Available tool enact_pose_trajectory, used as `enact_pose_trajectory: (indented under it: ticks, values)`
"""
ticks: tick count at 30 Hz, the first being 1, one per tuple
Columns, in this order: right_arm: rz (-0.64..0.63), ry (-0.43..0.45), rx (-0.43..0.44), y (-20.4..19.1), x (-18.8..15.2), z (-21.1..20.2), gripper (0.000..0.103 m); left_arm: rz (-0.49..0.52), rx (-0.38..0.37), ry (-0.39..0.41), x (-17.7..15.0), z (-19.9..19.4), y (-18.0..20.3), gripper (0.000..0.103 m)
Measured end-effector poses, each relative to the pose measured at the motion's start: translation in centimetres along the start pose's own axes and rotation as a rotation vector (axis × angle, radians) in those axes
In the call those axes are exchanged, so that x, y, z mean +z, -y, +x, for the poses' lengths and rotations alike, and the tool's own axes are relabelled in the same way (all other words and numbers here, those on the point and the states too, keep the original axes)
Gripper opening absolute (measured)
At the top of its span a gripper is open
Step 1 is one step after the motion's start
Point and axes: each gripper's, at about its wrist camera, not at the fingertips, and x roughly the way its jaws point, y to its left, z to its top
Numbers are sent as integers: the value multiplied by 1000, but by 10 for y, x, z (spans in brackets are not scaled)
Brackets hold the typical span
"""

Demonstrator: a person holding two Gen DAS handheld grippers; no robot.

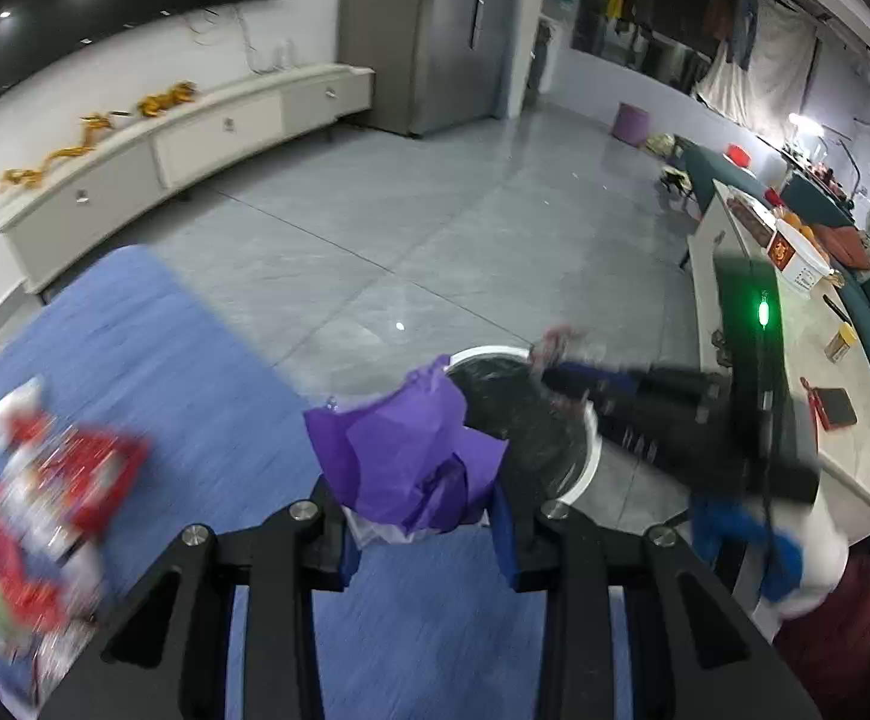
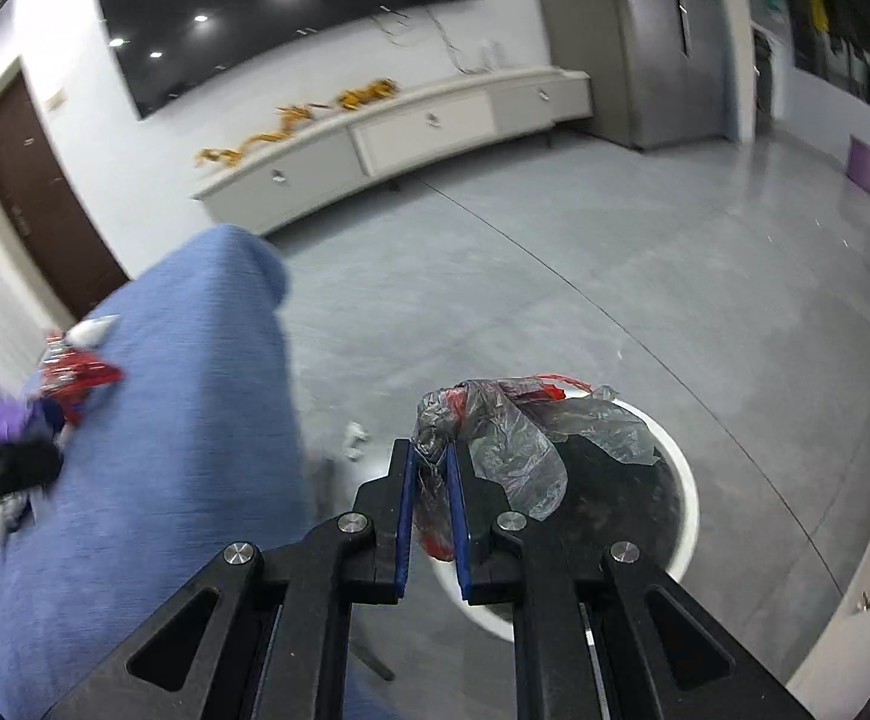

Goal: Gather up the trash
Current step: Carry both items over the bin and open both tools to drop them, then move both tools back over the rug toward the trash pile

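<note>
My left gripper (image 1: 429,510) is shut on a crumpled purple paper (image 1: 405,462) and holds it over the blue table edge, close to the white-rimmed trash bin (image 1: 585,474) lined with a black bag. My right gripper (image 2: 432,480) is shut on a grey plastic bag with red inside (image 2: 513,438) and holds it above the bin (image 2: 684,510). The right gripper also shows in the left wrist view (image 1: 555,378), over the bin. Red and white wrappers (image 1: 45,498) lie blurred on the blue table at the left; they also show in the right wrist view (image 2: 75,375).
The blue table (image 2: 165,450) is left of the bin. A small white scrap (image 2: 354,438) lies on the grey floor beside it. A white coffee table (image 1: 843,438) with boxes and a phone stands at the right. A long white cabinet (image 1: 165,144) lines the far wall.
</note>
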Motion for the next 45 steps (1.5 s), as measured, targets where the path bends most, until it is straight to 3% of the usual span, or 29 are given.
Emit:
enact_pose_trajectory:
  ticks: [7,9,10,11,12,14,18,23,28,35,45]
  values:
    - [91,-93,-25,55,-7,42,11,-42,-70,-122,52,95,18,35]
    - [121,-109,-20,66,-8,50,11,-53,-87,-142,56,110,25,42]
    - [132,-115,-21,69,-9,53,11,-61,-85,-150,59,119,27,52]
    - [141,-122,-24,73,-10,56,13,-73,-89,-156,61,124,30,61]
    - [152,-131,-32,78,-13,59,19,-87,-100,-159,62,129,31,63]
    - [164,-133,-35,86,-16,59,28,-111,-135,-167,65,137,34,66]
    - [174,-135,-42,93,-19,55,34,-128,-157,-169,64,142,32,66]
    - [197,-123,-56,94,-21,45,37,-136,-107,-130,54,123,24,66]
    - [201,-84,-56,81,-16,28,37,-181,-66,-9,38,81,9,66]
    - [112,-20,-31,24,1,-1,37,-164,-23,17,11,24,-12,66]
    - [-42,42,44,-73,17,-27,37,-234,97,159,-51,-80,-73,66]
